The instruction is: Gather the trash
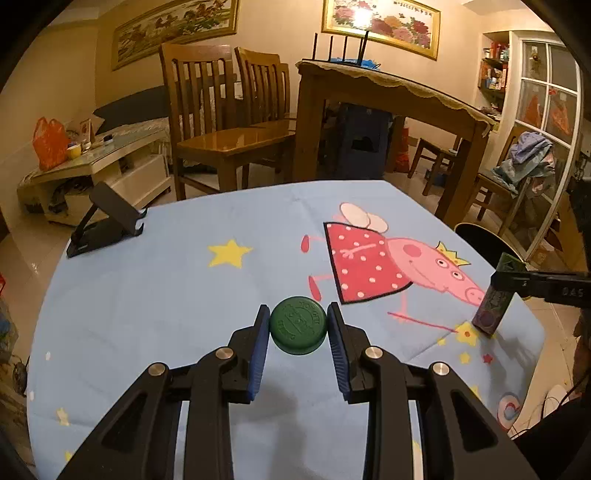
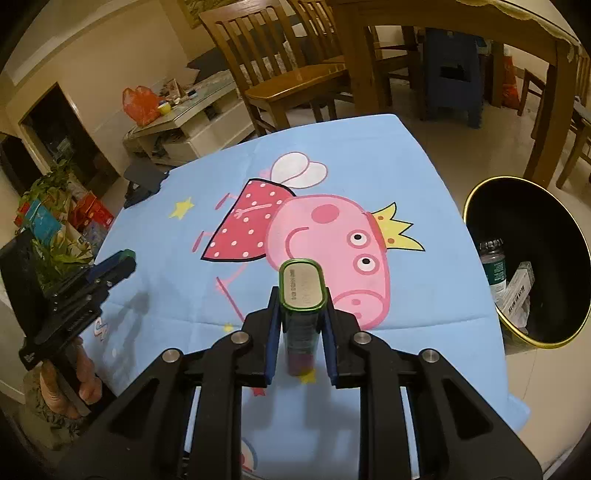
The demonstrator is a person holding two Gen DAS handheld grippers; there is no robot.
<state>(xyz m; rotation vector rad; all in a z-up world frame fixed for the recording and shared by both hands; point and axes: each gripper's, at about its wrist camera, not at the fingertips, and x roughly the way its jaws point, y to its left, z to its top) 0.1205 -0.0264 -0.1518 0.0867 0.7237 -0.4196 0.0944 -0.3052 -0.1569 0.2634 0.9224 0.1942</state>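
Green bottle cap (image 1: 297, 325) ridged plastic; tablecloth (image 1: 184, 295) matt cloth; chair (image 1: 221, 122) glossy wood.

Home dining room: wooden chairs (image 1: 221, 122)

Warm-lit room with cream walls (image 1: 62, 74) hung with two gilt-framed paintings (image 1: 380, 26), pale tiled floor (image 2: 476, 147), wooden slat-back chairs (image 1: 218, 114) beside a tall wooden table (image 1: 388, 107), low white TV cabinet (image 1: 107, 166) left, white-framed glass door (image 1: 546, 122) right.
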